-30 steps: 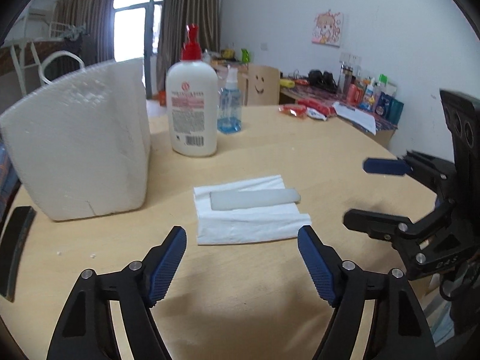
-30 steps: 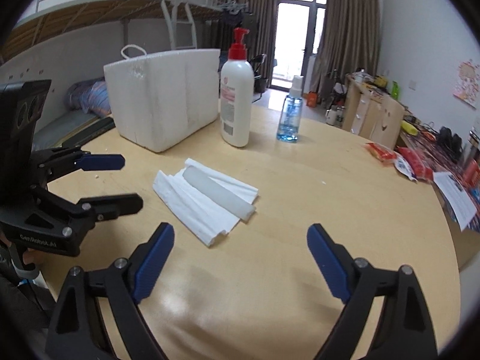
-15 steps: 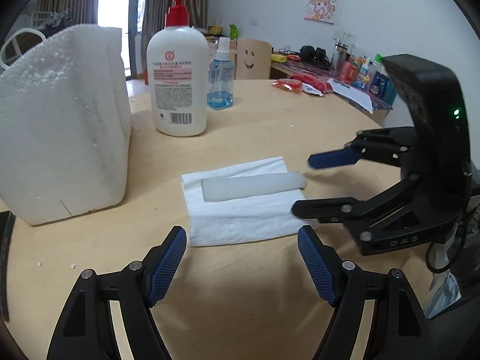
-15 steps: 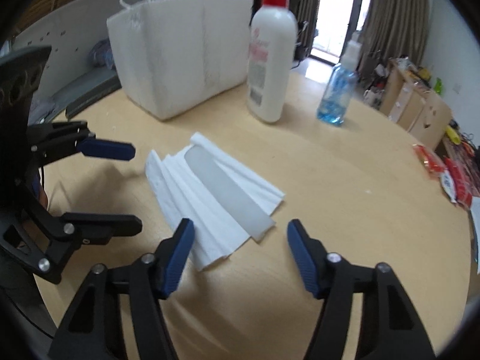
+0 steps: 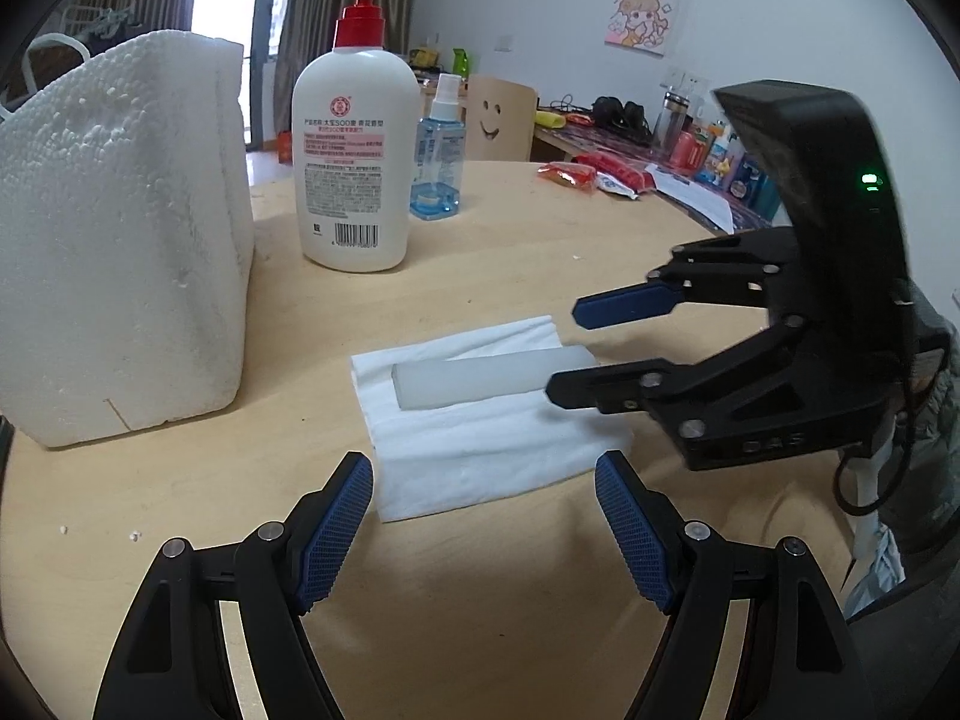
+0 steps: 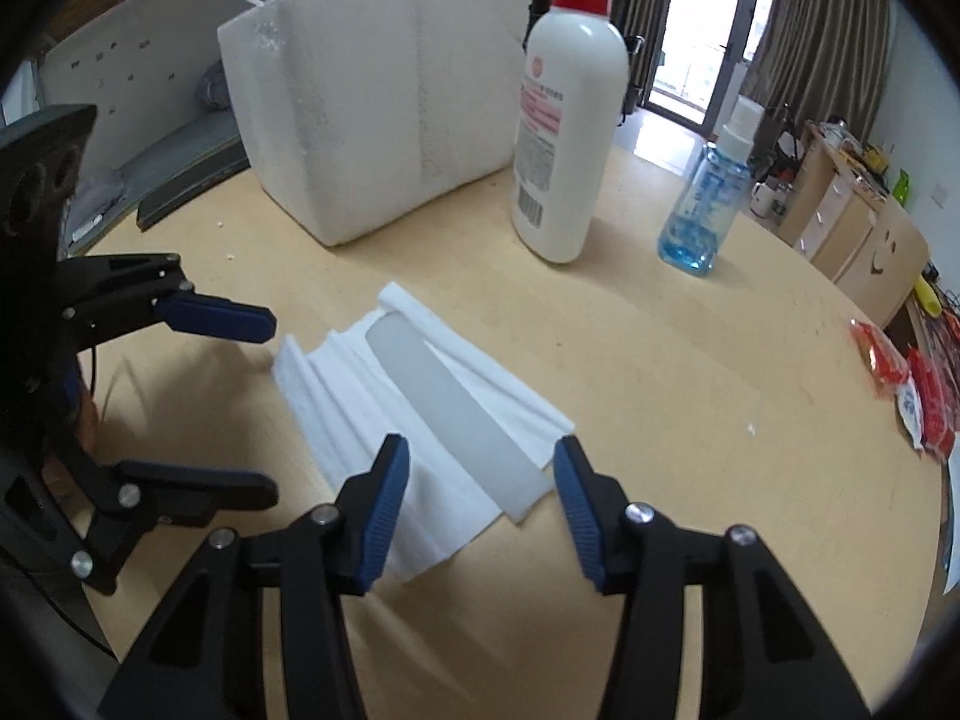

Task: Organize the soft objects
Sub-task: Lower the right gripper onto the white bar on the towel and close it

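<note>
1. My right gripper (image 6: 480,501) stood open, its blue pads on either side of the near end of the translucent strip (image 6: 456,408), not touching it as far as I could tell.
2. That strip lay flat on the folded white tissue (image 5: 480,438) on the wooden table (image 5: 480,630).
3. My left gripper (image 5: 483,531) was spread wide and empty, just short of the tissue's edge.
4. The foam box (image 6: 384,114), the lotion bottle (image 5: 354,162) and the blue spray bottle (image 6: 708,204) stood behind.
</note>
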{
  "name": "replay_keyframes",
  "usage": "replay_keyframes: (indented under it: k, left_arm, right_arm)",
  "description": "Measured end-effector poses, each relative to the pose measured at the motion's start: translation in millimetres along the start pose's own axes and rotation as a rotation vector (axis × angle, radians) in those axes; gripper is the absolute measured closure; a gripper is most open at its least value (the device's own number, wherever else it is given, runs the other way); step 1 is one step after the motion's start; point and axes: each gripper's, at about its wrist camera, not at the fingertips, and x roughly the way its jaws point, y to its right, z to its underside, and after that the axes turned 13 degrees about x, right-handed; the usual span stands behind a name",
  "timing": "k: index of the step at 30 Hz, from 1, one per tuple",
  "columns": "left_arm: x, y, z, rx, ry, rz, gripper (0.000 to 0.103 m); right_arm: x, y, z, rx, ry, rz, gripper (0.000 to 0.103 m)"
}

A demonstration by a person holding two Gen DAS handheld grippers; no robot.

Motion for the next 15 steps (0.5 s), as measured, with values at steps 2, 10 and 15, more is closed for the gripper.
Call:
replay_keyframes:
  k: [2, 10, 15]
  left_arm:
    - [0.3, -0.3, 0.0, -0.003, 0.001, 0.0, 0.025]
    - [0.8, -2.3, -0.5, -0.007, 0.004, -0.004, 0.025]
    - [0.6, -3.1, -0.7, -0.01, 0.001, -0.013, 0.025]
  right_arm:
    - [5.5, -0.9, -3.7, -0.016, -0.015, 0.012, 0.054]
    - [21.0, 0.1, -3.5, -0.038, -0.063, 0.022, 0.063]
    - [22.9, -3.3, 0.1, -0.098, -0.055, 0.027, 0.063]
